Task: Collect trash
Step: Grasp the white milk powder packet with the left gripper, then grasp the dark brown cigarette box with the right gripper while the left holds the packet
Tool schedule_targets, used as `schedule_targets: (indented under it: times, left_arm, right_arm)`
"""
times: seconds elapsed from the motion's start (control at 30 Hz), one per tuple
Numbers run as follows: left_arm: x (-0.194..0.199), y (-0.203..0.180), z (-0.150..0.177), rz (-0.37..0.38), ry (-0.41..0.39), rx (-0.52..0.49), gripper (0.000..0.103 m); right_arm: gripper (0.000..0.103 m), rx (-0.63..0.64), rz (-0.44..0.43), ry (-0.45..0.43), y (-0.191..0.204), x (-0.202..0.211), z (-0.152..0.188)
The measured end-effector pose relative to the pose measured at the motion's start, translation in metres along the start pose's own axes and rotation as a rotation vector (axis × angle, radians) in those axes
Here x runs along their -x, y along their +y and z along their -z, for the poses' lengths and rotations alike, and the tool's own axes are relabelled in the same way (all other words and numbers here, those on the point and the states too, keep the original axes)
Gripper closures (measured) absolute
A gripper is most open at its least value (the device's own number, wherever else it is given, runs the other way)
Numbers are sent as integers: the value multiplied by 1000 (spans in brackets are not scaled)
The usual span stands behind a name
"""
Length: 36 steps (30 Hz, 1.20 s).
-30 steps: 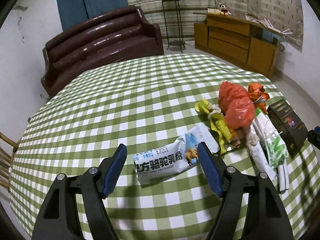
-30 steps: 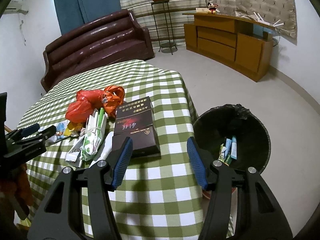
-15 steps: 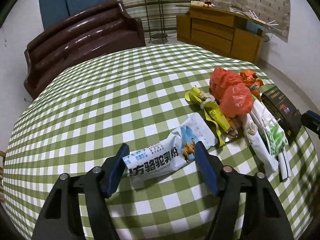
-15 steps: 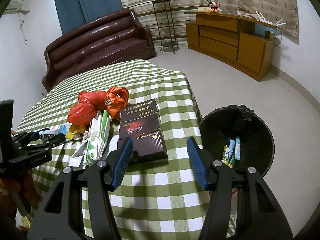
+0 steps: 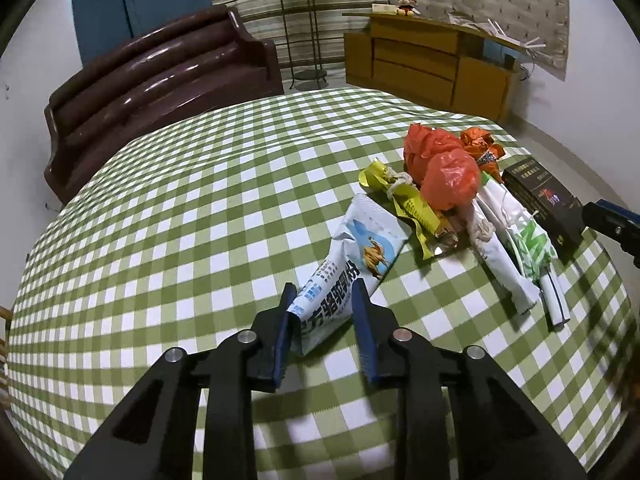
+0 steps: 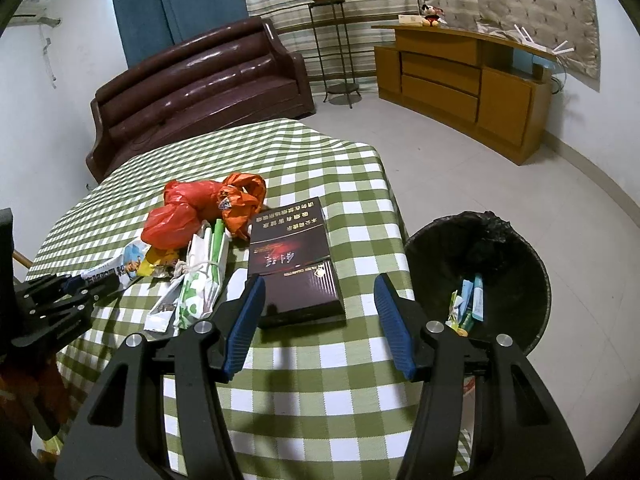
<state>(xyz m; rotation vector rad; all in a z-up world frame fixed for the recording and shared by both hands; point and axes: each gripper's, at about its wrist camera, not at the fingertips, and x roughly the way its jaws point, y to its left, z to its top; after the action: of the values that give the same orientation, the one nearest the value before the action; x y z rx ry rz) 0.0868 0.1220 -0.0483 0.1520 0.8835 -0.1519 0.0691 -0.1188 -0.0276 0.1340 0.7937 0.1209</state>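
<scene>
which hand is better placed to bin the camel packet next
Left. The left gripper is closing with the camel packet between its pads. The right gripper hangs open and empty over the table edge, beside the bin, away from the packet.

left tool (image 5: 322, 300) closing on milk-powder packet (image 5: 352, 256) | table (image 5: 180, 220) | trash pile (image 5: 460, 200) beside

Bare checked tablecloth (image 5: 180, 220) leftward; trash pile (image 5: 452, 184) crowding the right edge.
</scene>
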Motion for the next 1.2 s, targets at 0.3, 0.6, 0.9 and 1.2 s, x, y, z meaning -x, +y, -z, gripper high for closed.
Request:
schedule_targets:
  times: [0.3,0.6,0.9,1.2]
  left_arm:
    - [15,16,12,-48,-19,132,80]
    - [23,30,16,-81,-49,202,81]
    - [23,37,24,-31,-19,239,60]
    - [15,37,17,-31,-5,199,40]
  right_arm:
    - [48,15,-1,11,7,-6,-2]
    - [39,63,4,43,22,-20,-10]
    - [47,86,19,82,28,-32,-11]
    - [47,96,19,77,29,-30,-9]
